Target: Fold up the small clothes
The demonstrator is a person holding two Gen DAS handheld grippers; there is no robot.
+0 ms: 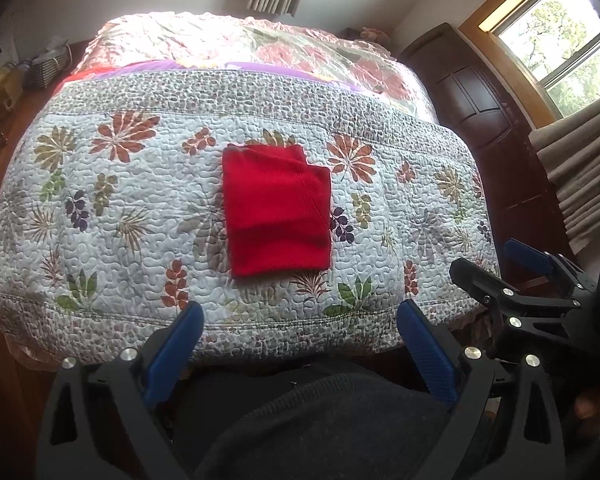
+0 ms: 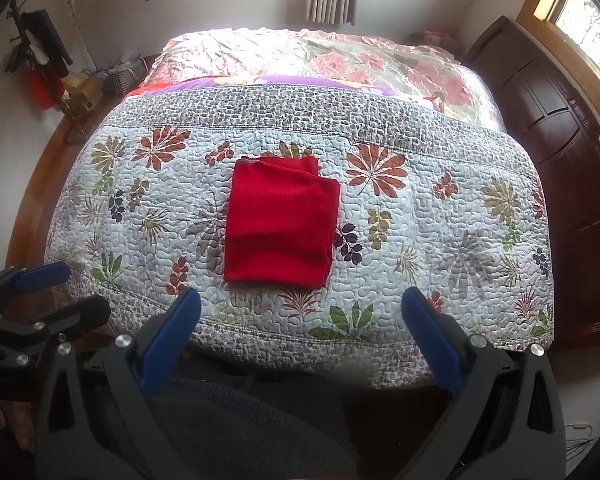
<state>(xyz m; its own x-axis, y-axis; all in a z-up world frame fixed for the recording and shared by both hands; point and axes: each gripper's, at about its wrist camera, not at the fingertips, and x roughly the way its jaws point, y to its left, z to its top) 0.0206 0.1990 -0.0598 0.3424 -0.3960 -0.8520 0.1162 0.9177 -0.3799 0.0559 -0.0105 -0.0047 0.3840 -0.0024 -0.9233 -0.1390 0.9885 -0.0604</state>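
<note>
The folded garment (image 1: 276, 212) lies on the quilt (image 1: 120, 200), midway across.

We view the quilt (image 1: 100, 208) from two wrist cameras held off the bed's near edge, facing forward and down. The left view sits slightly left of the right. Both share the red garment (image 1: 276, 212), each other's gripper at the frame edge.

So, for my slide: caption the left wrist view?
Folded red knit garment on floral quilted bedspread; left gripper open, empty.
</note>
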